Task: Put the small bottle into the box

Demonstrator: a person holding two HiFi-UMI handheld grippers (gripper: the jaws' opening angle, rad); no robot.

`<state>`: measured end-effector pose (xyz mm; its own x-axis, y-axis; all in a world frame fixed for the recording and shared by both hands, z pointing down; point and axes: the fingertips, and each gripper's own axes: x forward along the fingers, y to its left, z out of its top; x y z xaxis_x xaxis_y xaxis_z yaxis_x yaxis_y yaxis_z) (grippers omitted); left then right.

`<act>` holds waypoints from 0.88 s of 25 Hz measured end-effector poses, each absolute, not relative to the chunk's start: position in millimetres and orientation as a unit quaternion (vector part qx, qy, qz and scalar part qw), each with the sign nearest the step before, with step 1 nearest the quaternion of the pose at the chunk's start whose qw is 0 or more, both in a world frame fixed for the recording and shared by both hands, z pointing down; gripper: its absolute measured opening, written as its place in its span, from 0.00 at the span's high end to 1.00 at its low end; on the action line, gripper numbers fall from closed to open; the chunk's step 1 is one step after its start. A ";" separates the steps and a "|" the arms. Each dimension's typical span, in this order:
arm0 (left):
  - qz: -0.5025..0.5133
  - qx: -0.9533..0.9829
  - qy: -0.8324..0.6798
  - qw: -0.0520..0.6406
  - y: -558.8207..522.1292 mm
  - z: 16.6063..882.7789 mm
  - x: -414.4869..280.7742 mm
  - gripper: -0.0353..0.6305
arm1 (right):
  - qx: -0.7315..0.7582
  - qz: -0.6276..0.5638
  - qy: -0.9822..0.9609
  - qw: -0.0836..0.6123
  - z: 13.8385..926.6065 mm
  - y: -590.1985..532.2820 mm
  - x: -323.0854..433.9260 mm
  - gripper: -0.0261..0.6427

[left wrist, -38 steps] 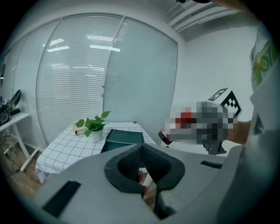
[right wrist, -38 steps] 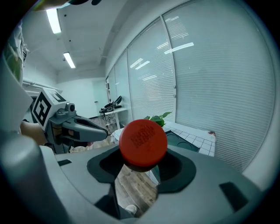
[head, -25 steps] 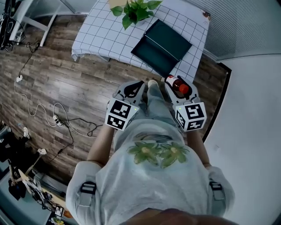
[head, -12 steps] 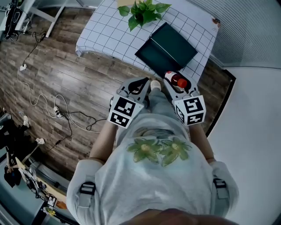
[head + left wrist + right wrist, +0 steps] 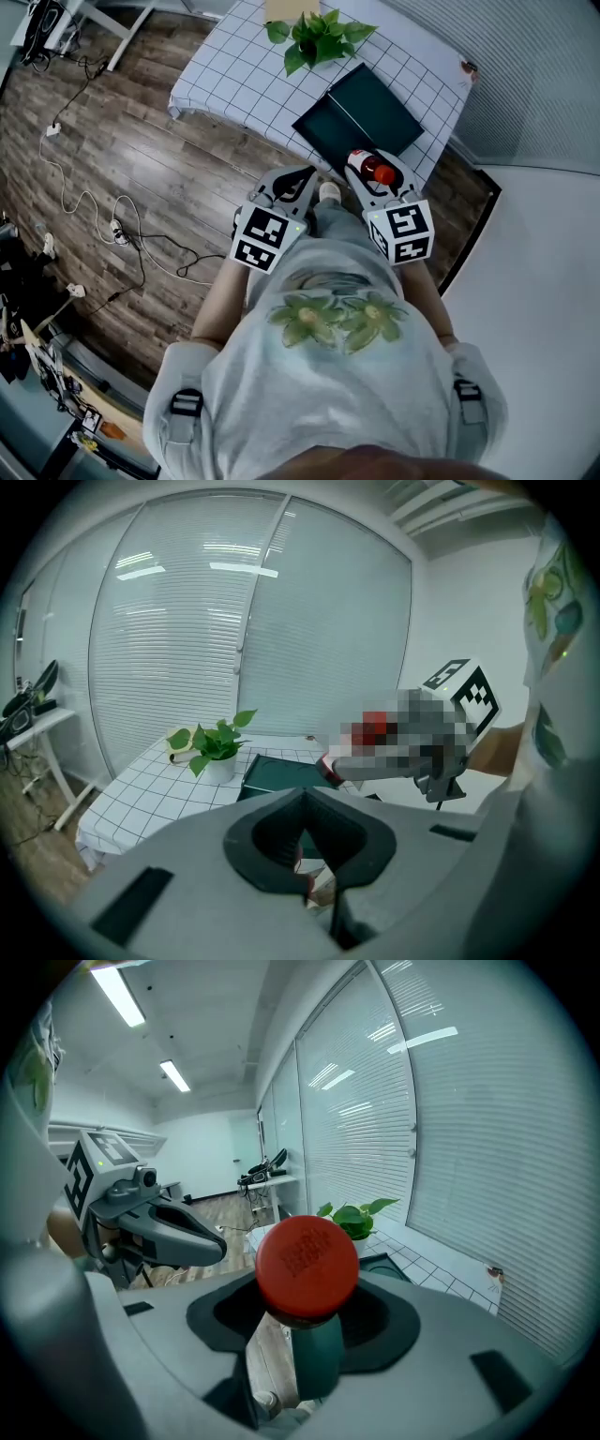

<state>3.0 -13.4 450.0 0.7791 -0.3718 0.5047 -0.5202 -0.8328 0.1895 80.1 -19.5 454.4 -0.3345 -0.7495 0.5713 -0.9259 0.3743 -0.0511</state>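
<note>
My right gripper (image 5: 368,170) is shut on the small bottle (image 5: 381,173), whose red cap (image 5: 307,1263) points up between the jaws in the right gripper view. It hovers just short of the near edge of a table (image 5: 234,75) covered in a white grid cloth. On the table lies the dark green box (image 5: 361,111), open, just beyond the bottle. My left gripper (image 5: 302,178) is level with the right one, to its left. Its jaws are closed together with nothing between them (image 5: 302,803). The box (image 5: 279,772) shows past them.
A potted green plant (image 5: 320,36) stands on the table behind the box. Cables and a power strip (image 5: 120,234) trail over the wooden floor at left. A white wall (image 5: 544,281) runs along the right. A glass wall with blinds (image 5: 234,621) lies behind the table.
The person has moved closer to the table. Both grippers have come forward, and the bottle now hangs nearer the box's near edge. Neither gripper's hold has changed.
</note>
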 end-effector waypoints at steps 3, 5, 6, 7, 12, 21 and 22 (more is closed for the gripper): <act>0.231 0.927 -0.247 0.161 -16.5 449.8 1.6 0.94 | 0.524 0.187 -0.797 0.235 456.1 -25.1 80.0 0.63; 0.233 0.925 -0.252 0.161 -18.9 450.5 0.5 0.94 | 0.520 0.188 -0.799 0.235 458.9 -29.0 79.3 0.63; 0.234 0.924 -0.254 0.161 -20.3 451.0 0.2 0.94 | 0.518 0.189 -0.800 0.236 460.6 -30.9 79.0 0.63; 0.236 0.924 -0.256 0.161 -21.6 451.4 0.0 0.94 | 0.516 0.190 -0.801 0.237 462.2 -32.6 78.8 0.63; 0.233 0.920 -0.268 0.164 -28.8 450.5 -0.1 0.94 | 0.506 0.190 -0.805 0.242 468.6 -38.7 78.8 0.63; 0.234 0.917 -0.276 0.168 -39.5 452.8 0.7 0.94 | 0.495 0.201 -0.808 0.249 483.5 -51.6 79.2 0.63; 0.235 0.916 -0.276 0.169 -40.0 453.5 0.9 0.94 | 0.494 0.202 -0.808 0.250 485.5 -52.3 78.8 0.63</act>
<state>0.9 -40.0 453.5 0.7370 -0.4260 0.5248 -0.5853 -0.7905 0.1804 78.8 -52.3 485.5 -0.3875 -0.6973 0.6030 -0.8989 0.4310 -0.0792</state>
